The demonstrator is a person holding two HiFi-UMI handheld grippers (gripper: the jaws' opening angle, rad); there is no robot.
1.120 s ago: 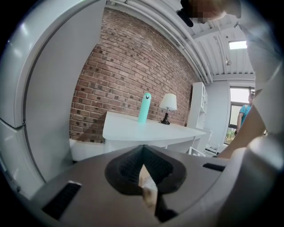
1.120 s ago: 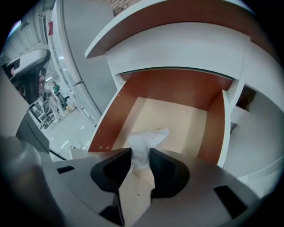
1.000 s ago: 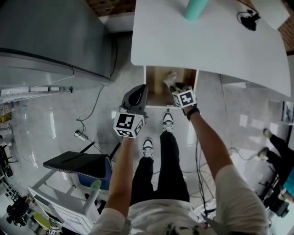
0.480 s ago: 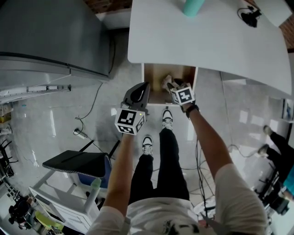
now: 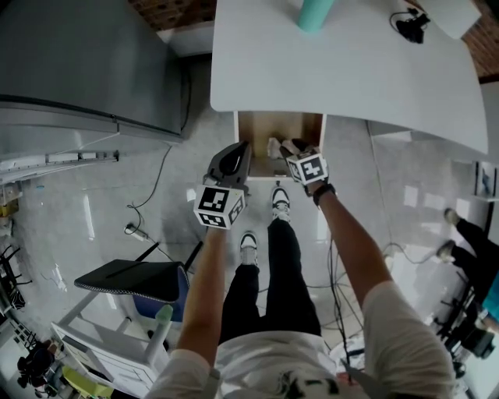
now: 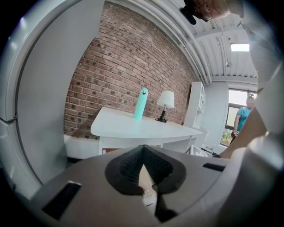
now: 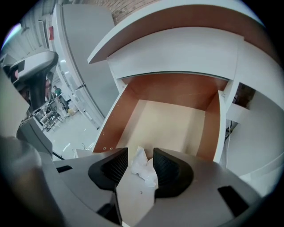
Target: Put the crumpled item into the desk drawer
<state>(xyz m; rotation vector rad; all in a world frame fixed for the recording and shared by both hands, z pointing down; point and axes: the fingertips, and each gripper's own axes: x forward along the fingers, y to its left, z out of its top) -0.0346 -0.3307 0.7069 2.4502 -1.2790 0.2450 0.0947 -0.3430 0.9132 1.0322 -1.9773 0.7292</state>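
The crumpled white paper (image 7: 143,168) lies loose in the open wooden desk drawer (image 7: 171,122), near its front. My right gripper (image 7: 136,165) hovers over it with the jaws opening; the paper sits between the pads, no longer squeezed. From the head view the right gripper (image 5: 290,148) reaches into the drawer (image 5: 256,125) beside the paper (image 5: 274,146). My left gripper (image 5: 234,160) hangs just left of the drawer's front corner, shut and empty; in its own view the left gripper (image 6: 142,153) points toward the white desk (image 6: 133,128).
The white desk (image 5: 351,70) overhangs the drawer's back and carries a teal bottle (image 5: 312,14) and a black item (image 5: 411,23). A grey cabinet (image 5: 78,62) stands at the left, a chair (image 5: 132,280) behind. The person's shoes (image 5: 281,204) are below the drawer.
The right gripper's jaws have spread apart and let the crumpled paper go inside the drawer. The left gripper has barely moved.
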